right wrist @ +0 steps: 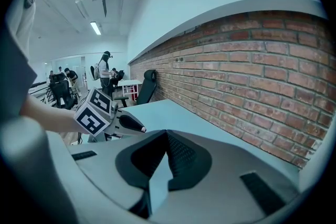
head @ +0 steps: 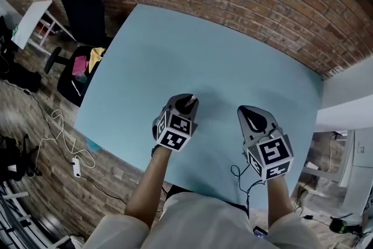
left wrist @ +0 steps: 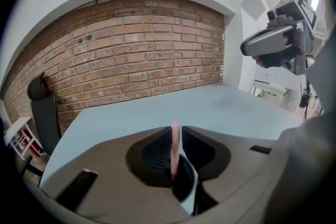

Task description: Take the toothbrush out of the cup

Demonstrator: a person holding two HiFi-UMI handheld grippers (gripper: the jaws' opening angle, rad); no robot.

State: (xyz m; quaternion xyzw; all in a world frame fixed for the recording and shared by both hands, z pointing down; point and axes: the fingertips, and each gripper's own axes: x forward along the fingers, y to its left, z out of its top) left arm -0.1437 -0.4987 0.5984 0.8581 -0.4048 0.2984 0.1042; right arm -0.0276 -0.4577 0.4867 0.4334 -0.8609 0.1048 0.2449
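Standing upright between the closed jaws of the left gripper (head: 187, 103), a thin pink toothbrush (left wrist: 175, 147) is held over the bare blue table (head: 175, 49). The right gripper (head: 250, 115) is seen closed on nothing. No cup is seen in any view, so the lifting-out is judged done; perhaps only setting down is left.

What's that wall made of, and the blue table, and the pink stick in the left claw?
The wall is red-brown brick with pale mortar lines, rough and matte. The table looks smooth, light blue and matte, maybe laminate or paint; I can't tell. The pink stick, pinched in the left claw, looks like smooth plastic, but it's blurry.
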